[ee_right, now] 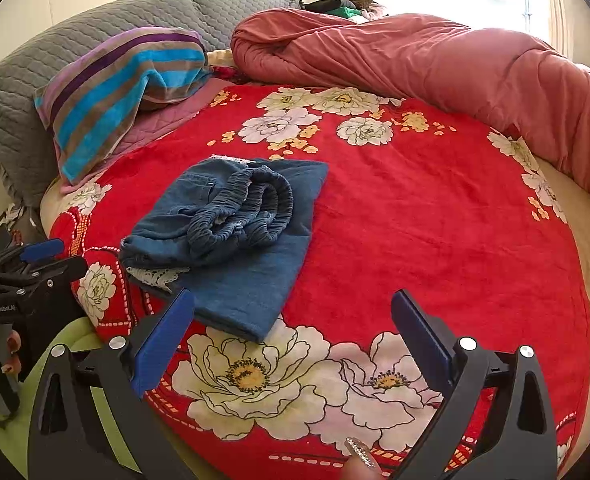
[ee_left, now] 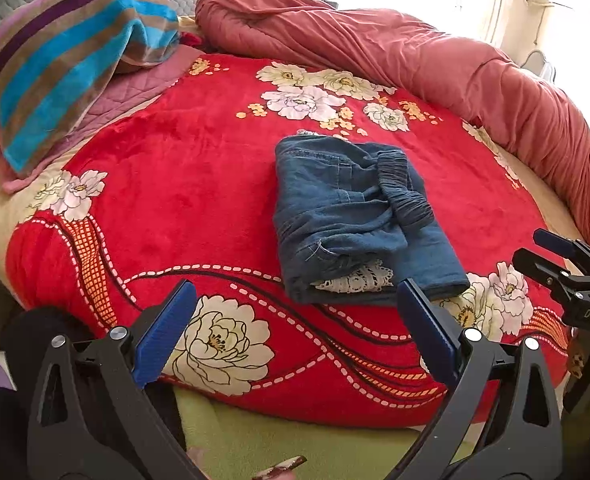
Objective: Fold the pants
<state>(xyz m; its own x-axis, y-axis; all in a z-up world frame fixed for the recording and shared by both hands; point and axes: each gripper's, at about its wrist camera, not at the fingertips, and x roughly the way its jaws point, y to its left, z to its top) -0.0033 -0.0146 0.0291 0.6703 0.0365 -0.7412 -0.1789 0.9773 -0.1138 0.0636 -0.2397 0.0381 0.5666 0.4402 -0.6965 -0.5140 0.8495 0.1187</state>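
Blue denim pants (ee_left: 347,216) lie folded into a compact bundle on the red floral blanket (ee_left: 199,184), elastic waistband on top and white lace trim showing at the near edge. They also show in the right wrist view (ee_right: 235,236). My left gripper (ee_left: 295,312) is open and empty, hovering at the bed's near edge just short of the bundle. My right gripper (ee_right: 293,320) is open and empty, to the right of the bundle's near corner. The right gripper also shows in the left wrist view (ee_left: 567,264); the left gripper shows in the right wrist view (ee_right: 35,260).
A rolled pink-red duvet (ee_left: 415,52) runs along the far and right side of the bed. A striped towel (ee_left: 71,60) lies over pillows (ee_right: 75,40) at the far left. A green sheet (ee_left: 255,432) lies below the near bed edge.
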